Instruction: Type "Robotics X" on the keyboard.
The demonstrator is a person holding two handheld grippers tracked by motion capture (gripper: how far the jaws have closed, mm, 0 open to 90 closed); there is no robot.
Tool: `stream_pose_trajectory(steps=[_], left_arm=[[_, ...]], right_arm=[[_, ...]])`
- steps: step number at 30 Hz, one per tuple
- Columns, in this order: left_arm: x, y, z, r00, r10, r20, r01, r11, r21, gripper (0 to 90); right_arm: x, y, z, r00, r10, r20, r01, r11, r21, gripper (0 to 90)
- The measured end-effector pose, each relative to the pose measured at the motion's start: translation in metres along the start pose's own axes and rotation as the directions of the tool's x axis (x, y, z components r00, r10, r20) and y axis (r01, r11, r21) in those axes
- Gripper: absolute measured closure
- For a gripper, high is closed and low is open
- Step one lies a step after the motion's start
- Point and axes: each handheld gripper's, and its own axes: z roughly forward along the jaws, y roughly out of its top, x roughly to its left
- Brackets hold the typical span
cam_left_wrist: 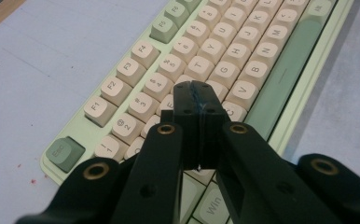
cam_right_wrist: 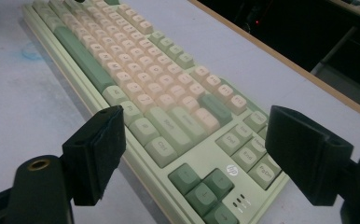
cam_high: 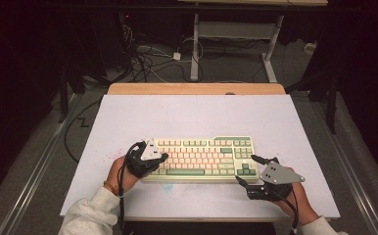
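Sleeves and forearms are coming in from the bottom edge of the high view, each hand carrying a gripper. At about seven o'clock from the table's middle, the left gripper (cam_high: 160, 157) is hovering over the left end of the keyboard (cam_high: 201, 157), its jaws pressed flat together with nothing between them; in the left gripper view the closed tips (cam_left_wrist: 197, 100) are covering the keys around the D and C, so whether they are touching a keycap cannot be told, and the black arms are hiding the row near the Win key. At about five o'clock the right gripper (cam_high: 246, 170) is standing just off the keyboard's right end, jaws spread wide and empty; in the right gripper view the two pads are framing the arrow keys and the small logo, and the near corner of the keyboard (cam_right_wrist: 169, 126) is being cut off by the bottom edge. The keyboard, cream keys with green ones, is lying flat on the white table (cam_high: 192, 115) slightly toward six o'clock of its centre, long axis running from nine to three o'clock, space bar facing the person. Legends in the high view are too small to read. Beyond twelve o'clock the room is dark, with cables (cam_high: 148, 58) lying on the floor.
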Motion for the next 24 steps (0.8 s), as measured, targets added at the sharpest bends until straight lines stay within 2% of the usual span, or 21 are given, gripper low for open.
stream_pose_trajectory(steps=[24], left_arm=[[0.0041,0.0003,-0.0003,1.0,-0.005,-0.007,0.005,1.0,-0.004,87.5]], right_arm=[[-0.0011,0.0006,-0.0012,1.0,0.005,0.006,-0.005,1.0,-0.004,20.7]])
